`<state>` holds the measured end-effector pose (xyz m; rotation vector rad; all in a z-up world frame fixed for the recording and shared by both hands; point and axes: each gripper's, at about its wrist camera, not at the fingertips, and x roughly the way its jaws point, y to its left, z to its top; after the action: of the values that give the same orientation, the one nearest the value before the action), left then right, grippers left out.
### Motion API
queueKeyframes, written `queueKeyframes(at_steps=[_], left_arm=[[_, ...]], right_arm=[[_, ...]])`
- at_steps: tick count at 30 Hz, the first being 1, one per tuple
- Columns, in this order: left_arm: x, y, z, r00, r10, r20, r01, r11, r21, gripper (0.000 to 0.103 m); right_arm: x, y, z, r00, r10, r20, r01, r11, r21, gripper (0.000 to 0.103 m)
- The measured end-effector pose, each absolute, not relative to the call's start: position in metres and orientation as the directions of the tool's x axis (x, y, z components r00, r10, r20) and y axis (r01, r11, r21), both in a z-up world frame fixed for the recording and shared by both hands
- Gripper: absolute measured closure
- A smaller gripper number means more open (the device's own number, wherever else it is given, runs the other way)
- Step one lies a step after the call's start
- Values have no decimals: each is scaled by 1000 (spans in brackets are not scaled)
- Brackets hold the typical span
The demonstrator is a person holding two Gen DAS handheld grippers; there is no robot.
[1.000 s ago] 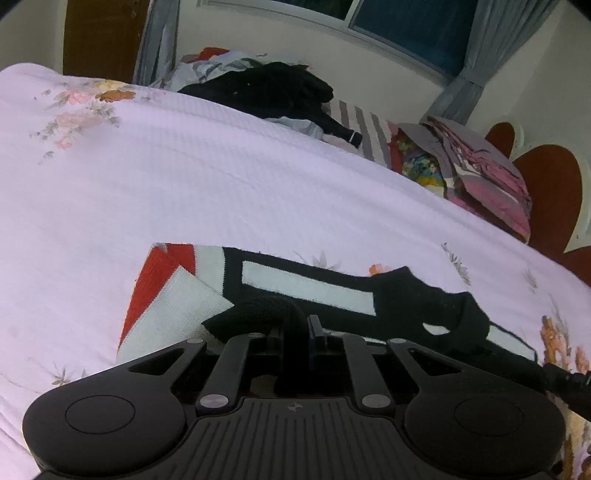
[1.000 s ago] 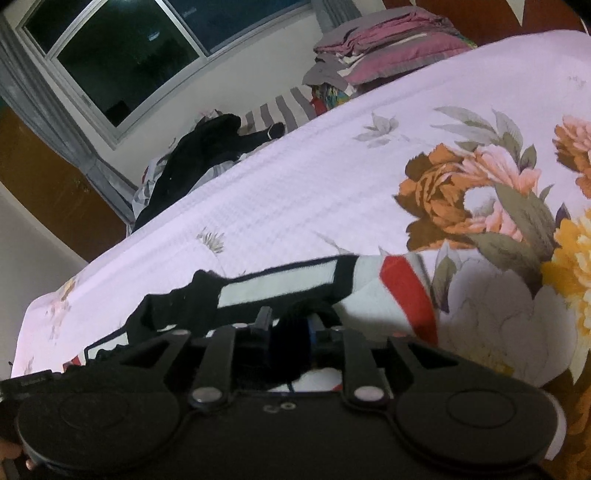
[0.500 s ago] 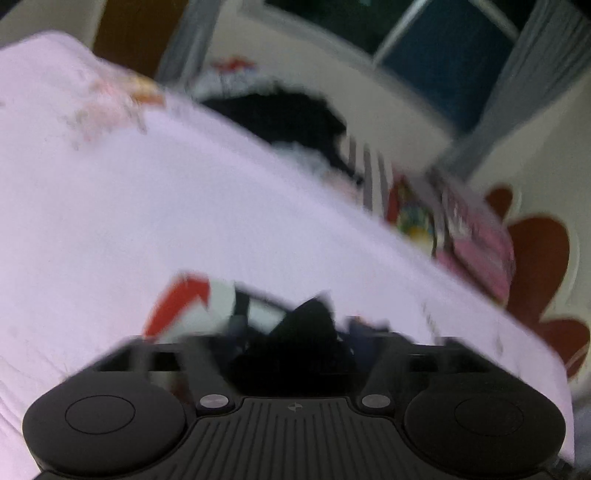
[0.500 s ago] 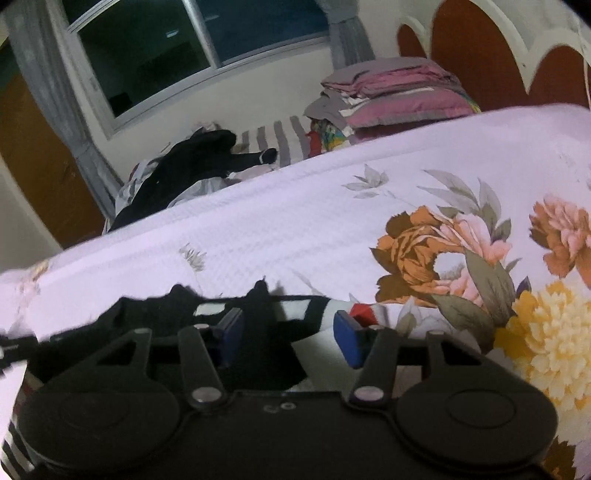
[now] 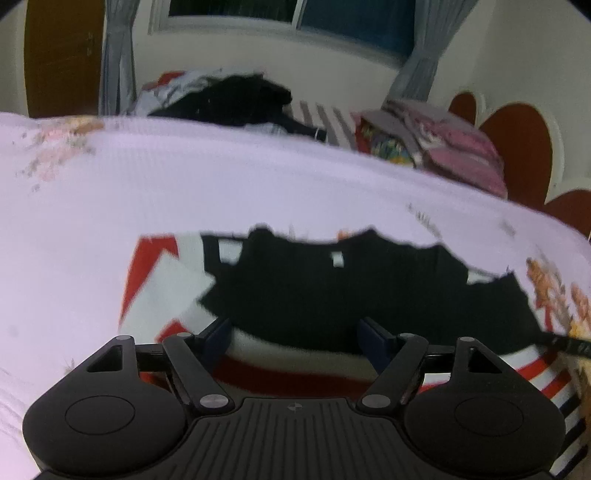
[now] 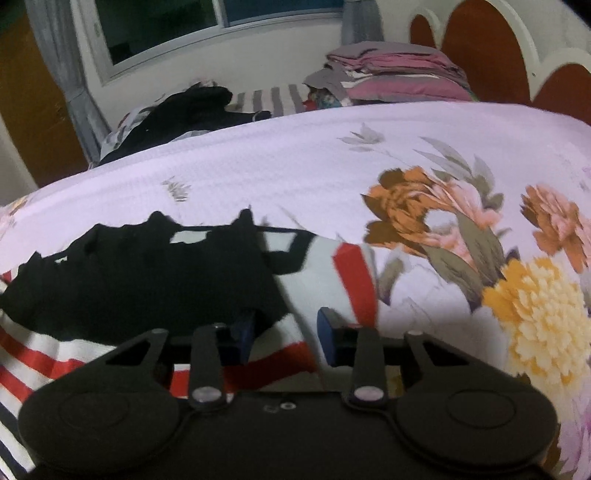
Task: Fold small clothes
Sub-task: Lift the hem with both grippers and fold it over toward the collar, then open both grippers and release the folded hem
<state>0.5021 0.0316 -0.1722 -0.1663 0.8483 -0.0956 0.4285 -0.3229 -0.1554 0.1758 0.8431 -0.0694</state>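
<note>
Below both parted jaws, garment (image 5: 332, 291)

Both views are motion-blurred. The garment (image 5: 332, 295) is partly covered by the left gripper (image 5: 295, 341) body along its near edge, and its striped part runs off the right edge. In the right view, the stripes leave the left edge. The pile of clothes (image 6: 177, 110) at the bed's far side is too blurred to sort. The window (image 5: 288, 14) is cropped at the top.
</note>
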Motion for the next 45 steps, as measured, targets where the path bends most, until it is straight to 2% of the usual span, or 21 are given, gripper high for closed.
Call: queueKeyframes(at_steps=[2,9,15,21,27,32,37,40,45], left_arm=[[502,29,-177,648,-123,-752,6,988,-157,29],[504,19,-180,634,-87,-768,22,995,-95,29],[497,21,-184,639,-69,-767,51,998,-47,29],[492,25,-188,647,-63,-760,65,998,-26,29],[480,27,-174,654,-32,-756,28,999,-18,29],[451,15,-156,674,-100,-732,84,995,-57,29],[431,-11,-161,662,-126,-739,152,988,-32,29],[425,-10,-170,659,-97,-746,136,991,-9,29],[418,20,-179,646,-83,-759,66,996,-52,29]], right_arm=[[427,-318,-148,686,11,-727,118,985,125,65],[434,-277,-138,703,124,-701,-23,988,152,64],[433,-268,-154,667,59,-742,-49,998,36,62],[409,-283,-163,668,-12,-744,-59,996,-70,63],[400,-287,-151,672,14,-740,-37,999,-14,61],[386,-259,-129,711,129,-692,-113,991,68,59],[388,-212,-130,686,238,-688,-214,969,122,58],[386,-191,-138,669,256,-698,-258,960,105,59],[375,-203,-161,662,177,-728,-239,971,19,59]])
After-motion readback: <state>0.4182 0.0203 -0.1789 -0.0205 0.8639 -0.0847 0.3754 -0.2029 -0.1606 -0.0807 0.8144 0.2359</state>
